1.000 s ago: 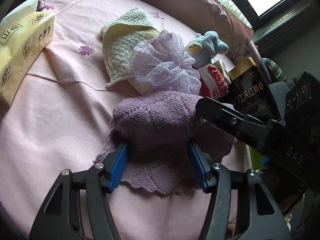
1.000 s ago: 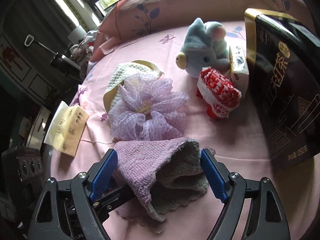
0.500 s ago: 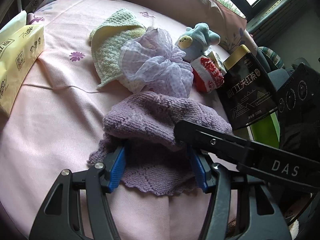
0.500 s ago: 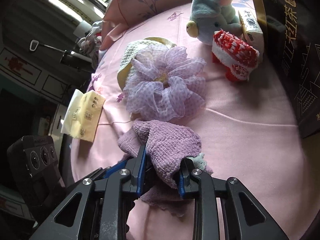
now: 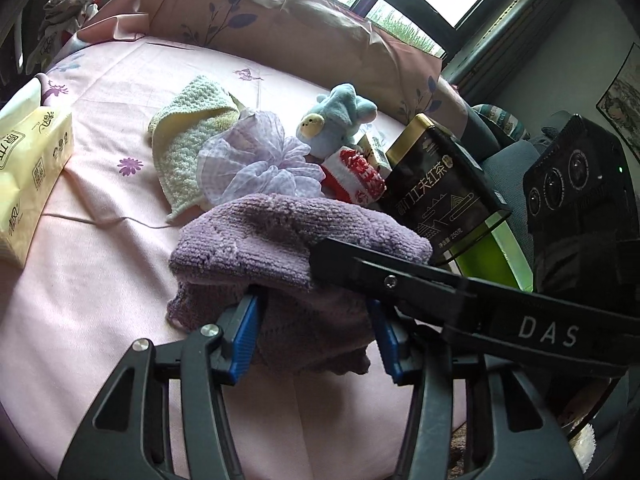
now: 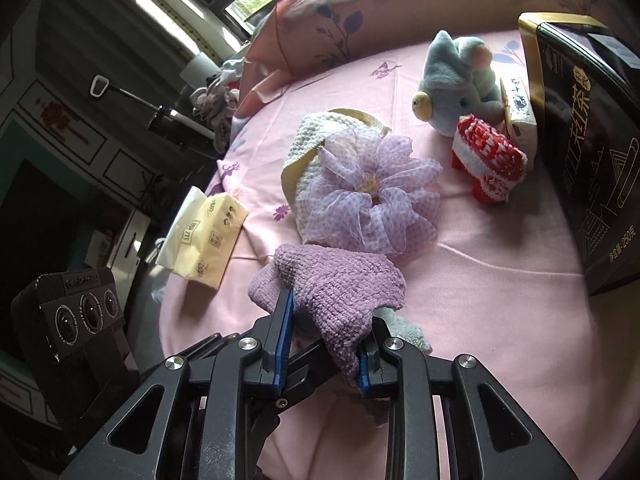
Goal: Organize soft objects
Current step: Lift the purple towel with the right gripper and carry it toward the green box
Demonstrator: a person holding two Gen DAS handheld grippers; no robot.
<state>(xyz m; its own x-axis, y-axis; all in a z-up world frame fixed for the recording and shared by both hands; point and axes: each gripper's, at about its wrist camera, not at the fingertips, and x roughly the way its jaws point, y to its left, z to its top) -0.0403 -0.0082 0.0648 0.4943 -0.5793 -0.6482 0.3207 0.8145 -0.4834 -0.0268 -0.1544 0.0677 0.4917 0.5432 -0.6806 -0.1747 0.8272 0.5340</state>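
Observation:
A purple knitted cloth [image 5: 280, 232] lies bunched on the pink bed sheet [image 5: 100, 264]. My right gripper [image 6: 324, 344] is shut on a fold of the purple cloth [image 6: 340, 284] and holds it lifted. My left gripper [image 5: 316, 332] has its jaws apart around the cloth's lower layer, which lies on the sheet. The right gripper's finger [image 5: 400, 276] crosses in front of the left one. Behind lie a lilac mesh scrunchie [image 6: 372, 196], a cream knitted cloth [image 5: 188, 140], a blue plush toy [image 6: 460, 80] and a red-and-white knitted piece [image 6: 492, 160].
A yellow tissue pack [image 5: 28, 168] lies at the left of the bed. A black tea tin [image 6: 588, 160] stands at the right, with a small carton [image 6: 516, 108] beside it. A pink pillow [image 5: 300, 28] lines the far edge. A black device [image 5: 576, 188] sits beyond the right edge.
My right gripper closed on the upper fold of the purple cloth and pulled it up and toward itself. The left gripper stayed open around the lower layer.

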